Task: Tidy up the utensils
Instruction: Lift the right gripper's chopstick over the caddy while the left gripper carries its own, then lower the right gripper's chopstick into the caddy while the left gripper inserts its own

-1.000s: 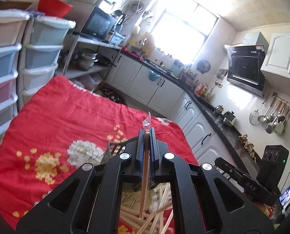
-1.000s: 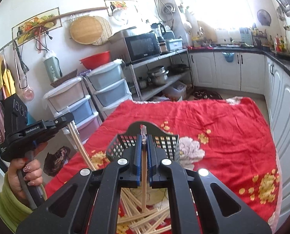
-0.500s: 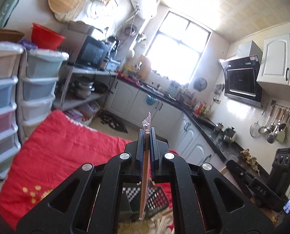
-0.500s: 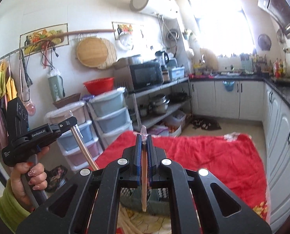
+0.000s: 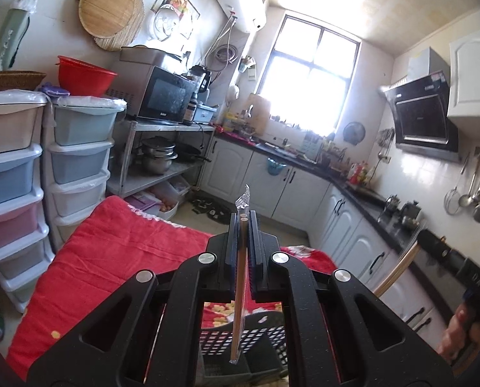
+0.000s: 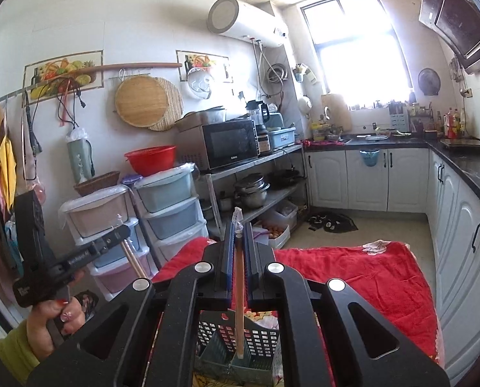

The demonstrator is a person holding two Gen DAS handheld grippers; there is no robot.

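Both grippers are clamping tight on a wrapped chopstick each, left gripper [image 5: 243, 225] and right gripper [image 6: 239, 235], hanging over the black basket [image 6: 259, 338] on the red-covered surface [image 6: 369, 274], so nothing's looking dropped in yet.

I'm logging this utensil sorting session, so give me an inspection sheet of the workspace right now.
Surface: red floral blanket over the table.
Job's things: wrapped chopsticks in left gripper; another pair in right gripper; perforated utensil basket below them.
Clutter: nothing seen on the visible blanket.
Grippers: both shut on chopsticks, above the basket.
Cables: cords hanging on wall hooks.
Surroundings: drawer towers, microwave, red basin, white cabinets.
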